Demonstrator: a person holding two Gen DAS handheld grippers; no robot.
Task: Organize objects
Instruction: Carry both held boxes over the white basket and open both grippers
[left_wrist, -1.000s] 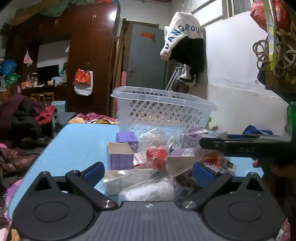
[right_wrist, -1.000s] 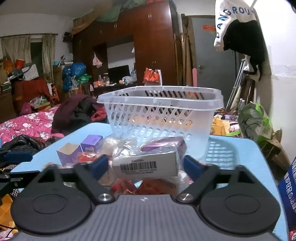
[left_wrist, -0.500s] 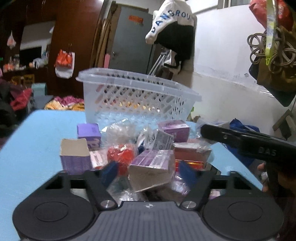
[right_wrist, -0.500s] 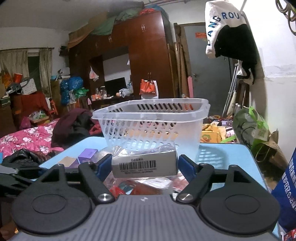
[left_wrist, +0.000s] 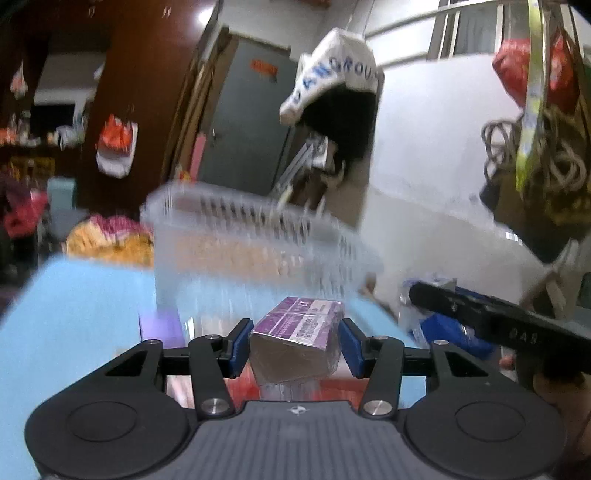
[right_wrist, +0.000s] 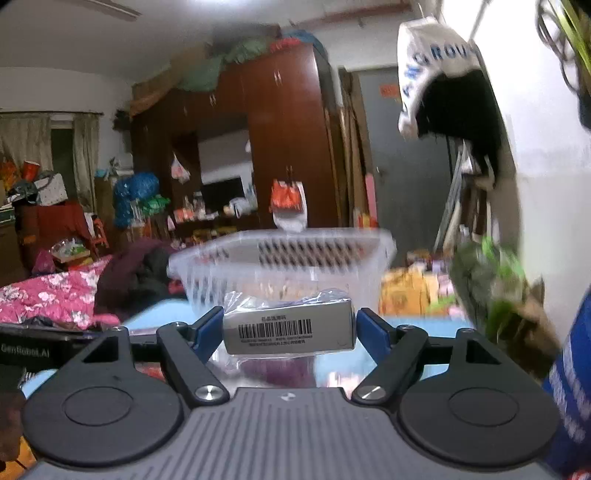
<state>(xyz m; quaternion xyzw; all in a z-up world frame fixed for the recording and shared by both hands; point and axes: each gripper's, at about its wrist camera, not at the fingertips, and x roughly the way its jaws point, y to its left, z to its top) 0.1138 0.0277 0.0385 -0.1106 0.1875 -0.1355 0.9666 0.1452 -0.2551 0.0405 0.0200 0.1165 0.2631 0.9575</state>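
Left wrist view, from left to right: the blue table (left_wrist: 74, 314) fills the left side, and the white slotted basket (left_wrist: 236, 236) stands on it ahead of you, blurred. Your left gripper (left_wrist: 293, 343) carries a purple box (left_wrist: 295, 339) in clear wrap, tilted, between its blue pads (left_wrist: 238, 345); the jaws are closing on it, the left pad against the box, while contact on the right side cannot be confirmed. The box is raised off the table, in front of the basket's near wall. Further right, your other tool shows as a black bar (left_wrist: 498, 321) with part of a hand (left_wrist: 554, 384) under it.

Right wrist view: a pink floral cloth (right_wrist: 55, 299) lies far left. At centre your right gripper (right_wrist: 290, 330) is clamped on a grey barcoded box (right_wrist: 288, 328) in a clear bag, held level just before the basket (right_wrist: 284, 254) and below its rim. A blue bag (right_wrist: 569, 387) occupies the right edge
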